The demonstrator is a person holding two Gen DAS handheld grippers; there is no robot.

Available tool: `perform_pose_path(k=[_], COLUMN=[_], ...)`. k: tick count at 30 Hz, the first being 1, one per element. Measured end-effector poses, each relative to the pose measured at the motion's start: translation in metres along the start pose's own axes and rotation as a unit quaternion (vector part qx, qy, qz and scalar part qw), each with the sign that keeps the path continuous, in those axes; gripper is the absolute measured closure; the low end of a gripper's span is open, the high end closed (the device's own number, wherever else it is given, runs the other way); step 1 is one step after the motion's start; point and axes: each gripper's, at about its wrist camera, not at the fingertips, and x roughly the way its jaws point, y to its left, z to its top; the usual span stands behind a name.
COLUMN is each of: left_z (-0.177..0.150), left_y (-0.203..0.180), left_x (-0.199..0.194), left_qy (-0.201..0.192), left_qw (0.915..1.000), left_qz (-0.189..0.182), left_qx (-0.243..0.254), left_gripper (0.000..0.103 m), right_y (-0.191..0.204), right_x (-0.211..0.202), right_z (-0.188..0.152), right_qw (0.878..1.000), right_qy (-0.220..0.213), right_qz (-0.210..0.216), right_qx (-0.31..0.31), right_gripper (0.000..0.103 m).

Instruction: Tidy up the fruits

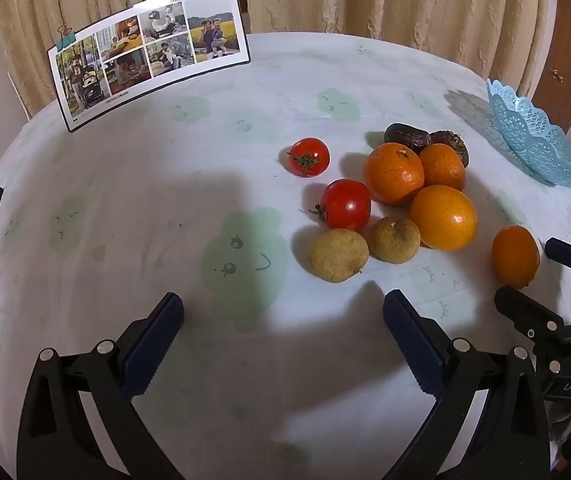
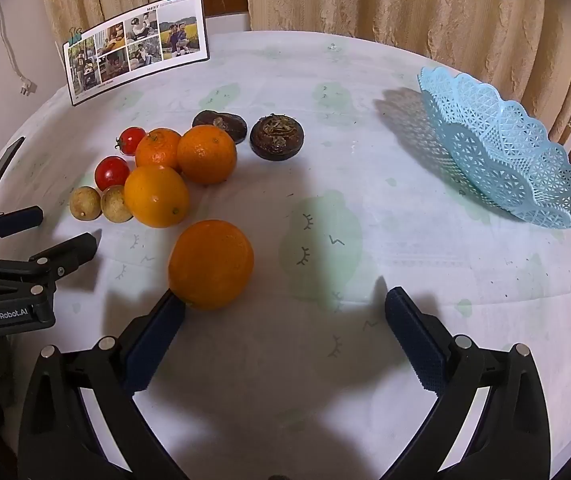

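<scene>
From the left wrist camera, the left claw (image 1: pixel 283 312) hangs over the worktop (image 1: pixel 145 184) with its two fingers spread wide and nothing between them. Ahead and to the right lies a cluster of fruit: two tomatoes (image 1: pixel 345 204), three oranges (image 1: pixel 443 217) packed together, two small tan longan-like fruits (image 1: pixel 337 255), and two dark brown fruits (image 1: pixel 407 138) behind the oranges. A lone orange (image 1: pixel 515 256) sits apart to the right, just beside the fingers of the right claw (image 1: pixel 541 276), whose fingers stand apart. A pale blue lattice basket (image 1: pixel 537 140) rests at the far right edge, and a clipped photo card (image 1: pixel 149 52) stands at the back left.

From the right wrist camera, the right claw (image 2: pixel 285 308) is spread wide too. The lone orange (image 2: pixel 210 264) sits by its left finger, apparently touching the tip, well clear of the right finger. The cluster (image 2: pixel 205 154) lies beyond it to the left, the basket (image 2: pixel 509 148) stands empty far right, and the left claw (image 2: pixel 57 232) shows at the left edge, fingers parted. A dark flat object, possibly a phone (image 2: pixel 1 170), lies near the left rim.
</scene>
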Motion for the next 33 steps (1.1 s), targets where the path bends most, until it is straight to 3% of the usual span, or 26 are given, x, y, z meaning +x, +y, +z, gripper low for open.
perform_pose_path(k=[33], left_z=[0.0000], left_y=[0.0002], left_x=[-0.0001], left_qy=[0.000], left_qw=[1.0000], left_qz=[-0.002], left_qx=[-0.001], left_gripper=[0.005], right_y=[0.0005], right_x=[0.0007], right_z=[-0.0022], right_qw=[1.000], right_qy=[-0.002], right_qz=[0.000], right_qx=[0.000], right_gripper=[0.002])
